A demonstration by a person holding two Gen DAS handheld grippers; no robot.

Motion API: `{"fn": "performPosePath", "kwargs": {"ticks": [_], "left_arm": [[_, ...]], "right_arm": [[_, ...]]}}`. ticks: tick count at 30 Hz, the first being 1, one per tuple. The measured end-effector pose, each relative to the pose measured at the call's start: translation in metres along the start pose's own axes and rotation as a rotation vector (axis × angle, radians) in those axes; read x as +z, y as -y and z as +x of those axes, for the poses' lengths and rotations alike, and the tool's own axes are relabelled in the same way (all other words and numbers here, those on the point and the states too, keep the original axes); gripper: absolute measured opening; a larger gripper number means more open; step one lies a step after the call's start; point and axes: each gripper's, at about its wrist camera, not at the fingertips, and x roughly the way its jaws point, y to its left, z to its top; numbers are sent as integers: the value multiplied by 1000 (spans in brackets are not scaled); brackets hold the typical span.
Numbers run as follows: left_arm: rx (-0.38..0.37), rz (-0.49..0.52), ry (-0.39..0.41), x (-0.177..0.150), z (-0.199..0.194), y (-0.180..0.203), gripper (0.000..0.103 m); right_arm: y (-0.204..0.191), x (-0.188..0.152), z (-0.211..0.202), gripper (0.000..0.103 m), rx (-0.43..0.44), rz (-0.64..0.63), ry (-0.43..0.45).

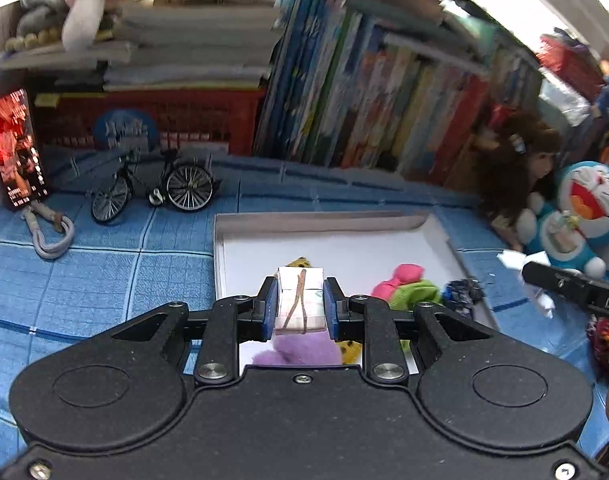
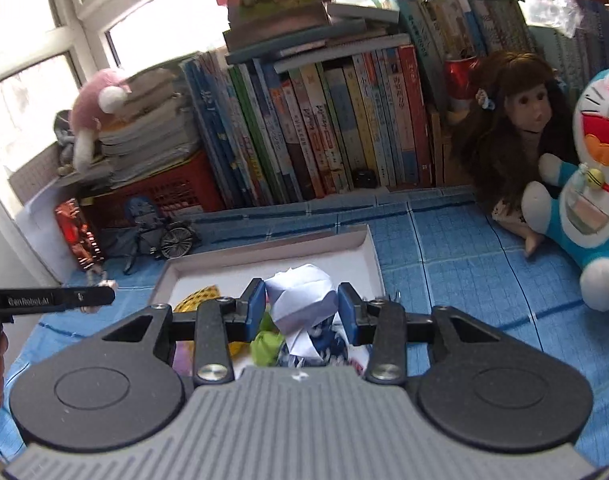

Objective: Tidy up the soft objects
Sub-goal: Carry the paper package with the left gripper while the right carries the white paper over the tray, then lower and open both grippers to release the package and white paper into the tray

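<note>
My left gripper (image 1: 300, 298) is shut on a small pale wad bound with a brown band (image 1: 300, 300), held above the white shallow box (image 1: 344, 224). A purple plush (image 1: 300, 350) lies under it. Pink (image 1: 398, 278) and green (image 1: 416, 294) soft pieces and a dark blue item (image 1: 462, 292) lie in the box's right part. My right gripper (image 2: 300, 308) is shut on a crumpled white paper ball (image 2: 300, 296) over the same box (image 2: 264, 256). A green soft piece (image 2: 268, 342) and a yellow mesh item (image 2: 198, 298) lie below.
A row of books (image 2: 324, 128) and a red crate (image 2: 176, 192) stand behind. A model bicycle (image 1: 152, 190), a phone (image 1: 18, 148) and a cable (image 1: 52, 236) are at the left. A doll (image 2: 520, 120) and a blue cat plush (image 2: 592, 184) sit at the right.
</note>
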Motion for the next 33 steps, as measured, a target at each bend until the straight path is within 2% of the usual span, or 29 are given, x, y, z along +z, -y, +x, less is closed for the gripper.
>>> {"fn": "performPosePath", "kwargs": {"ticks": [6,11,18,22,33], "left_arm": [[41,-43,-95,10,54,-13,23],[82,-36,-121,9,80,-23,23],[106,-18,-162,0,99,-32,23],[99,-24,-182,-5,107,-36,23],[65,-29,-210,-7,111,-32,22]], "right_arm": [[10,15,49,47,-20,25,-64],[16,14,83,47,-57,27,-109],[16,11,113,47,-82,9,-141],[14,9,125,47,-108,-16,-162],[14,-2,136,47,-95,-13,-218]]}}
